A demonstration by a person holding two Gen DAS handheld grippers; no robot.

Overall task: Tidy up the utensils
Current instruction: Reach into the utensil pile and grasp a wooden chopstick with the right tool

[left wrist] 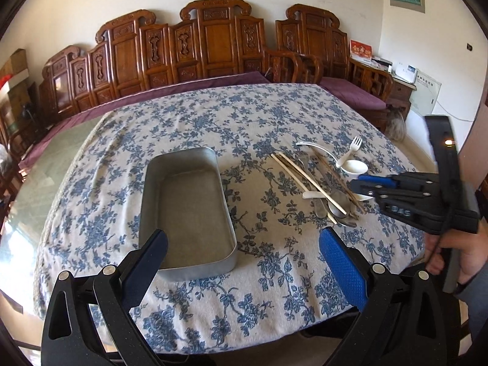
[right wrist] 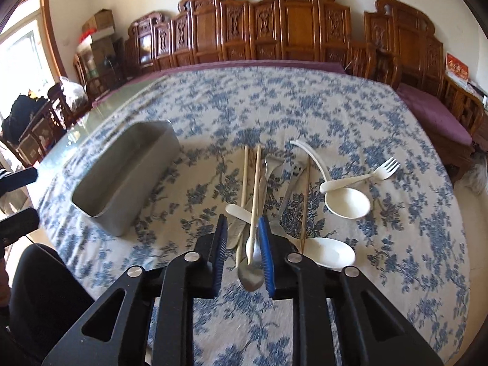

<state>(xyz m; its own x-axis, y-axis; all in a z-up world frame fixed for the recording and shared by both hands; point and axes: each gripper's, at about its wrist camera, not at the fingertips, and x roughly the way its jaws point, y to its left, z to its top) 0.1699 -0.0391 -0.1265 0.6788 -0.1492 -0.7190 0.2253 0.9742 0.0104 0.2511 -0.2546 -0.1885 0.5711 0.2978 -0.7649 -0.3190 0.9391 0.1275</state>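
An empty grey metal tray (left wrist: 158, 189) (right wrist: 100, 201) lies on the floral tablecloth. To its right is a pile of utensils: pale chopsticks (left wrist: 305, 180) (right wrist: 254, 195), metal spoons (right wrist: 250, 274), a metal knife (right wrist: 289, 189), a white ladle (right wrist: 347, 202), a white plastic fork (right wrist: 366, 177) and a white spoon (right wrist: 331, 254). My right gripper (right wrist: 242, 228) (left wrist: 358, 183) is partly open, low over the pile, its fingers either side of a chopstick and a metal spoon. My left gripper (left wrist: 244, 244) is wide open and empty, near the tray's front end.
The round table (left wrist: 274, 116) carries a blue floral cloth. Carved wooden chairs (left wrist: 213, 39) with purple cushions line the far side. A white bowl (left wrist: 355, 166) sits by the pile. Boxes and bags stand at the left (right wrist: 97, 27).
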